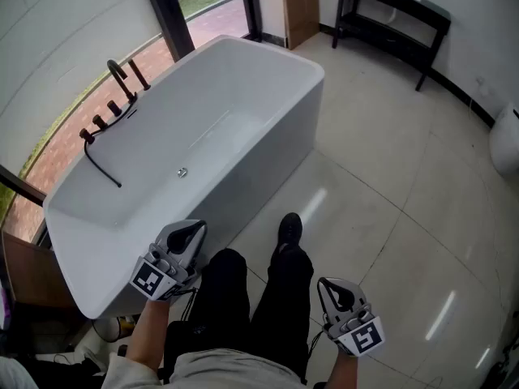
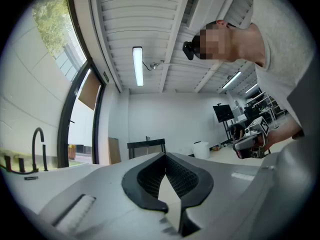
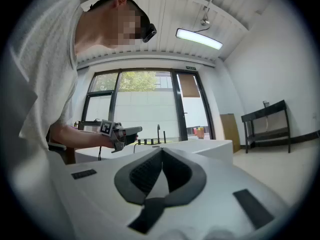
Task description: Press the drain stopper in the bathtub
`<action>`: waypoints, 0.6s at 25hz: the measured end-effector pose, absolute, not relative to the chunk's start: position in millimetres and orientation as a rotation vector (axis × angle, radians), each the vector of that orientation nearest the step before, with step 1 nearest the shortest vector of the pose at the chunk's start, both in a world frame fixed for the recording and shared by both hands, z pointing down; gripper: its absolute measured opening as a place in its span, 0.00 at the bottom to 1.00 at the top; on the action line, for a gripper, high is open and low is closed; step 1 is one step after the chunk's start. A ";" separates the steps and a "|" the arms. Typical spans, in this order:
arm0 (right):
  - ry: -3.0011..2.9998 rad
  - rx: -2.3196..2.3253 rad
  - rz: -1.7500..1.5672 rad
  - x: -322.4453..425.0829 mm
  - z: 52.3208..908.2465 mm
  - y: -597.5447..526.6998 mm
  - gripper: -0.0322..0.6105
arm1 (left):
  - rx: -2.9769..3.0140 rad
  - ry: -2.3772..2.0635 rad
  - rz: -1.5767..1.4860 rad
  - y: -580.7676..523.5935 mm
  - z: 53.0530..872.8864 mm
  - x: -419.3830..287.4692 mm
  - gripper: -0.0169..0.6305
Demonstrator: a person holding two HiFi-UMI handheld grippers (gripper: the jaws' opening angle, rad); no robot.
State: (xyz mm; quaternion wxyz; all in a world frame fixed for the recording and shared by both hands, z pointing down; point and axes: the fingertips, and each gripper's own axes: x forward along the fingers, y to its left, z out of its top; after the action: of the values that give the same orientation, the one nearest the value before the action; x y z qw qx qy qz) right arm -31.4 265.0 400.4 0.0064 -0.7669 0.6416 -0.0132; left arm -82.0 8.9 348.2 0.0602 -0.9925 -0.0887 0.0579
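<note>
Down in the tub (image 1: 243, 96), the stopper (image 1: 182, 172) looks like a stiff, slick button, probably best poked dead-centre, with left tongs (image 1: 195, 230) and right tongs (image 1: 328, 285) both closed and empty.

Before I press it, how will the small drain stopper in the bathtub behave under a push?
The drain stopper looks like shiny metal, so it is probably stiff and slippery. It seems set into the bathtub, so tipping seems unlikely.
</note>
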 end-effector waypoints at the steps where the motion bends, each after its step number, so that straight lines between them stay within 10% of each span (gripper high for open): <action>1: 2.049 -2.416 -0.033 -22.2 404.8 257.5 0.05 | -2.993 -0.255 0.162 4.2 348.8 -77.4 0.04; 15: 2.474 -1.930 0.066 99.1 409.7 110.8 0.05 | -2.912 0.263 0.244 -45.7 313.1 -85.3 0.04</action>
State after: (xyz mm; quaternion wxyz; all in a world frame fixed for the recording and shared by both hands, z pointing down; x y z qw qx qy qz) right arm 99.1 110.8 409.7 0.0015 -0.6150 0.7883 0.0210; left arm -85.3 -45.7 313.1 0.1034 -0.9872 0.0891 0.0829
